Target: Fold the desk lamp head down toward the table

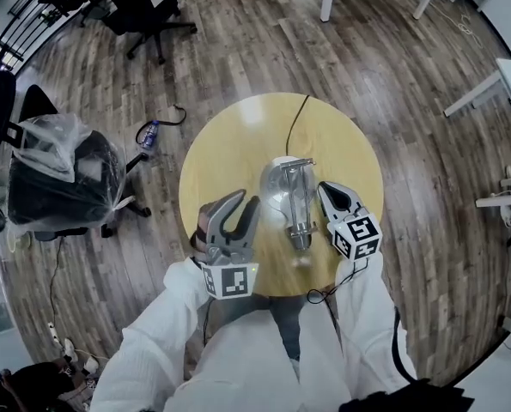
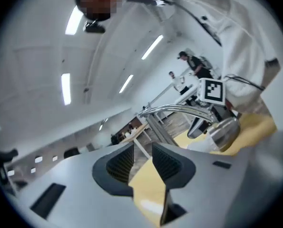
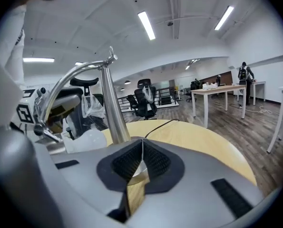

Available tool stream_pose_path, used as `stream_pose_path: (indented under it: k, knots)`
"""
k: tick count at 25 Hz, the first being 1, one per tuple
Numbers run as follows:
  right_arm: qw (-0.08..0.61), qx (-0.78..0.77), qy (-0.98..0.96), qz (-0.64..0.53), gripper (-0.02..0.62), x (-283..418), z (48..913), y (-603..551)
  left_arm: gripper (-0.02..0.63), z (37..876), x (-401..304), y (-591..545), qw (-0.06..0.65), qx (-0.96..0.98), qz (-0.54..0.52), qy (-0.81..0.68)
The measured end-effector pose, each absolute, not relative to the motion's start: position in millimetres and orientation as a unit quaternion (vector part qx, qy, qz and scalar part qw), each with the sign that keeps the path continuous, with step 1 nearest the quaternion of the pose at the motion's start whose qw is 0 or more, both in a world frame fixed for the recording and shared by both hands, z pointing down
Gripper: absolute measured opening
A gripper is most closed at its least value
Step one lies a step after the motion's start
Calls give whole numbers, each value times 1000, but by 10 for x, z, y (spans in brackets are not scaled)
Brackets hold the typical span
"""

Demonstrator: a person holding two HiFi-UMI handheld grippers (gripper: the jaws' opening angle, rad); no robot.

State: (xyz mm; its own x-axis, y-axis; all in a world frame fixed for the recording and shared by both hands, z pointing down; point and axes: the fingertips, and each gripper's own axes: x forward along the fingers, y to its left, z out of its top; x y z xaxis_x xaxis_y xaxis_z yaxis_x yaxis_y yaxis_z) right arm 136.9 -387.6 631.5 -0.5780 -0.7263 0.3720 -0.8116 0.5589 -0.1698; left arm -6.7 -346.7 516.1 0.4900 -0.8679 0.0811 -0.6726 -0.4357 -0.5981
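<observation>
Desk lamp point(image 1: 288, 197): chrome, stood mid-table point(image 1: 229, 144), toward the near edge. Left gripper point(image 1: 246, 199): beside it, fingers spread, nothing between. Right gripper point(image 1: 326, 189): opposite side, fingers pressed together, empty.

The jaws of my left gripper point(image 1: 242, 209) are pale grey, each lined with a black ribbed pad point(image 2: 120, 164). Those of my right gripper point(image 1: 325, 189) have the same grey and black. Each of the 2 grippers carries a white cube point(image 1: 229, 280) printed with black square markers. The lamp point(image 1: 288, 191) is shiny silver and its cable point(image 1: 294, 123) is black. The bench point(image 1: 229, 157) is light yellow wood with a faint grain. The floor point(image 1: 238, 50) is streaky grey-brown planks. My sleeves point(image 1: 152, 342) are white, and the office chair point(image 1: 143, 7) is black.
</observation>
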Motion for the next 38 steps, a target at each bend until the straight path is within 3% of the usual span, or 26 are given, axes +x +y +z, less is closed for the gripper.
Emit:
stream_pose_path:
  k: [4,11,14,20,24,31,38]
  knots:
    - [118,495,-847,153,14,1473,6097,-3721,118,5248,-381,-3351,93,-821,-175,536]
    - [91,558,-814,136,14,1531,5663,-3196,115,5431,-607,-2942,-41,-798,-159,579]
    - [76,587,-796,127,14,1519,5441,-2872,2,5442,-681,-2721,-114,-789,-158,583]
    - [72,654,-744,115,13,1413,5205,-2193,2,5644,-629,-2206,-265,-768,-180,554]
    - [85,662,-734,123,13,1199,5300,-1962,2,5761,-618,-2003,-280,-764,-205,544]
    - [96,673,-723,125,12,1158,5256,-1830,2,5664,-547,-1929,-235,-794,-208,520]
    - [95,673,-723,125,13,1144,5190,-1593,2,5496,-385,-1656,-257,-812,-185,490]
